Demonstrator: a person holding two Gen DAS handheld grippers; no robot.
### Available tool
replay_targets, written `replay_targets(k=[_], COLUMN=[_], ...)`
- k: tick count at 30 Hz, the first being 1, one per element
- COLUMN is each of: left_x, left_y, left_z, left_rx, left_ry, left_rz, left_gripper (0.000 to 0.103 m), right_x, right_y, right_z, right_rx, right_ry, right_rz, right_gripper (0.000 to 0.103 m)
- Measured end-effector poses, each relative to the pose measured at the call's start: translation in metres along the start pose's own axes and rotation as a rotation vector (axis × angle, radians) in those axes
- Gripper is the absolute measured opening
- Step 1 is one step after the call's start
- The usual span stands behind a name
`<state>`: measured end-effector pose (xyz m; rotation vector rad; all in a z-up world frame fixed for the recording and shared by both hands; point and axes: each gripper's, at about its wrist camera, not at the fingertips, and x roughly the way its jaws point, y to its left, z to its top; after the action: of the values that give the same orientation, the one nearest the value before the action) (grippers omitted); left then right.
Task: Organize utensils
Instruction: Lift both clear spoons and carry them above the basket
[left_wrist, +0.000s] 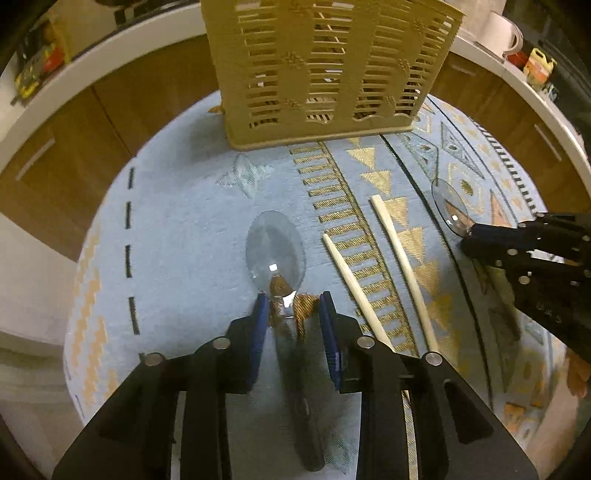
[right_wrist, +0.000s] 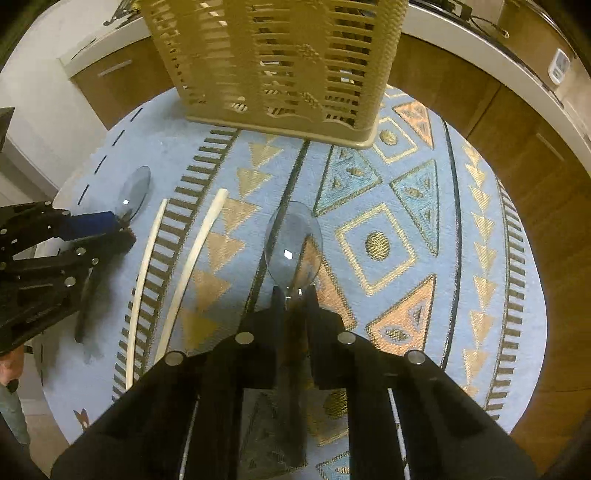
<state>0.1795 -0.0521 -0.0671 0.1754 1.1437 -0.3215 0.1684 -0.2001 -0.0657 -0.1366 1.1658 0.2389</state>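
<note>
Spoons lie on the cloth (left_wrist: 177, 206): left spoon (left_wrist: 276, 251) sits between the left gripper's (left_wrist: 295, 310) parted jaws, untouched; right spoon (right_wrist: 293, 245) is pinched at the neck by the right gripper (right_wrist: 294, 295). Two chopsticks (left_wrist: 402, 266) lie between them; the basket (left_wrist: 325, 70) stands beyond.

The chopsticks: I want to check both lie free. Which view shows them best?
The right wrist view: both chopsticks lie side by side on the cloth, nearly full length. The left wrist view hides their near ends behind the left gripper.

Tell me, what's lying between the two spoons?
Two chopsticks lie side by side on the cloth between the left spoon and right spoon, clearest in the right wrist view.
</note>
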Motion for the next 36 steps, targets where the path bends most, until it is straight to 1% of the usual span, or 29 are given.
replay_targets(k=[1, 2, 5, 6, 9, 12, 13, 15, 20, 21, 22, 24, 25, 29, 31, 33, 36], left_x=[0.000, 0.002, 0.001, 0.001, -0.007, -0.020, -0.028, -0.040, -0.091, -0.098, -0.112, -0.128, -0.139, -0.170, -0.181, -0.189, -0.192], left_y=[-0.002, -0.002, -0.002, -0.001, 0.004, 0.011, 0.014, 0.018, 0.034, 0.030, 0.036, 0.041, 0.045, 0.055, 0.060, 0.064, 0.077], left_z=[-0.001, -0.001, -0.001, -0.001, -0.004, -0.009, -0.009, -0.007, 0.000, 0.004, 0.008, 0.014, 0.020, 0.037, 0.047, 0.059, 0.075], left_rx=[0.002, 0.001, -0.010, -0.015, -0.047, -0.086, -0.105, -0.128, -0.210, -0.220, -0.241, -0.264, -0.279, -0.306, -0.313, -0.320, -0.360], left_ry=[-0.016, -0.023, -0.047, -0.055, -0.114, -0.199, -0.245, -0.303, -0.542, -0.577, -0.636, -0.701, -0.751, -0.876, -0.933, -0.986, -1.047], left_rz=[0.030, 0.041, 0.046, 0.040, -0.025, -0.076, -0.100, -0.130, -0.236, -0.249, -0.272, -0.300, -0.311, -0.330, -0.325, -0.322, -0.341], left_gripper=[0.014, 0.010, 0.010, 0.010, 0.010, 0.010, 0.010, 0.010, 0.010, 0.010, 0.010, 0.010, 0.010, 0.010, 0.010, 0.010, 0.010], right_x=[0.000, 0.000, -0.002, -0.003, -0.008, -0.020, -0.024, -0.034, -0.066, -0.074, -0.080, -0.092, -0.097, -0.116, -0.126, -0.135, -0.142], right_y=[0.000, -0.001, -0.006, -0.007, -0.009, -0.014, -0.014, -0.012, -0.010, -0.011, -0.008, -0.008, -0.008, -0.006, -0.007, -0.008, -0.007], right_z=[0.000, -0.001, -0.004, -0.004, -0.006, -0.007, -0.006, -0.003, 0.007, 0.010, 0.013, 0.023, 0.027, 0.047, 0.062, 0.077, 0.101], right_rx=[0.005, 0.011, 0.028, 0.031, 0.031, 0.021, 0.018, 0.005, -0.019, -0.021, -0.022, -0.017, -0.015, -0.009, 0.008, 0.025, 0.039], right_ry=[-0.004, -0.007, -0.023, -0.033, -0.067, -0.117, -0.129, -0.170, -0.287, -0.313, -0.330, -0.370, -0.394, -0.487, -0.534, -0.571, -0.632], right_rz=[0.005, 0.012, 0.041, 0.050, 0.066, 0.089, 0.090, 0.100, 0.119, 0.125, 0.129, 0.147, 0.154, 0.166, 0.186, 0.208, 0.206], right_gripper=[0.010, 0.010, 0.010, 0.010, 0.010, 0.010, 0.010, 0.010, 0.010, 0.010, 0.010, 0.010, 0.010, 0.010, 0.010, 0.010, 0.010])
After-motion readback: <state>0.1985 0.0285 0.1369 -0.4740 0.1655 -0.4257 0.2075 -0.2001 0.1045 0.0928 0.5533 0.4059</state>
